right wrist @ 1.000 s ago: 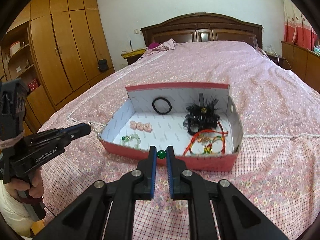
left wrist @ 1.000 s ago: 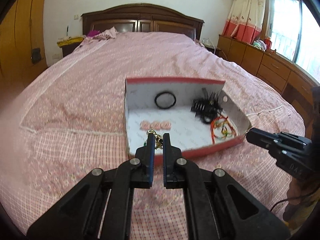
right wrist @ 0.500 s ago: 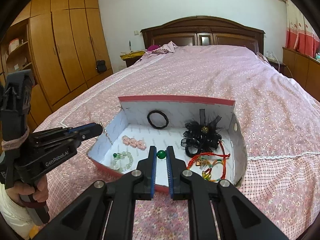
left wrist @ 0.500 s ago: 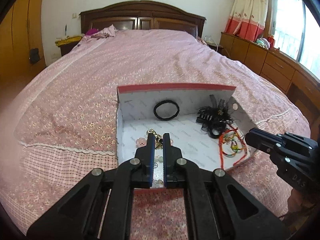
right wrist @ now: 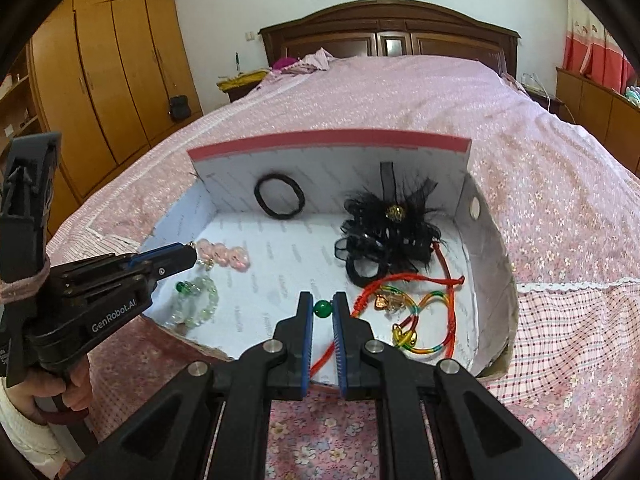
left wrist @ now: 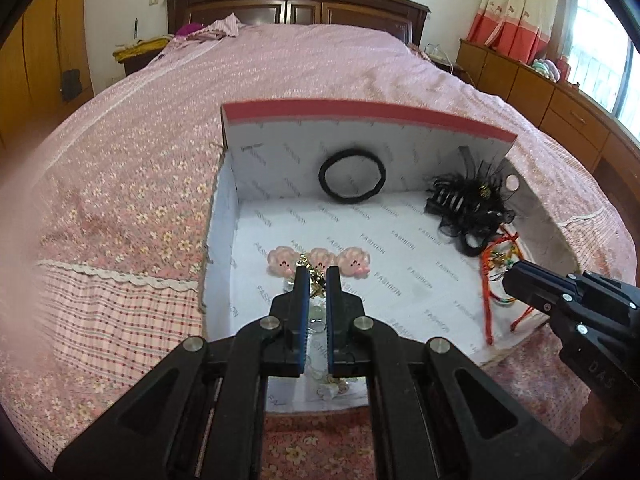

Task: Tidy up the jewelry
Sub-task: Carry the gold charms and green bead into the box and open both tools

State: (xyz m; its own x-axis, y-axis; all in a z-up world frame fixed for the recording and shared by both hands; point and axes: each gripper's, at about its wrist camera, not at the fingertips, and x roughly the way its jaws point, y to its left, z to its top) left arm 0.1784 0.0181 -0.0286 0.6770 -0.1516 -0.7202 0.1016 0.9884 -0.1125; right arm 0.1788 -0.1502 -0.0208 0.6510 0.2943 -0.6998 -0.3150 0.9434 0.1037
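One open box (right wrist: 486, 236) sits on one bed (right wrist: 400, 92). It holds one black hair tie (right wrist: 280, 196), one black feathered hair clip (right wrist: 394, 216), three pink charms (left wrist: 318, 260) in a row, one clear bead bracelet (right wrist: 196, 300) and a tangle of red and rainbow cords (right wrist: 416, 300). One green bead (right wrist: 322, 308) sits between two tool fingers (right wrist: 305, 320).

Box (left wrist: 360, 114): red rim, white liner printed with grey "FASHION". Bedspread (left wrist: 132, 184): pink floral, checked band at lower left of frame. My right claw (right wrist: 322, 307): black with blue pads, green bead (right wrist: 322, 308) between them. Hair tie (right wrist: 280, 199) and feather clip (right wrist: 390, 224): black. Cord bracelet (right wrist: 416, 280): red. Flower clip (left wrist: 318, 261): pale pink.
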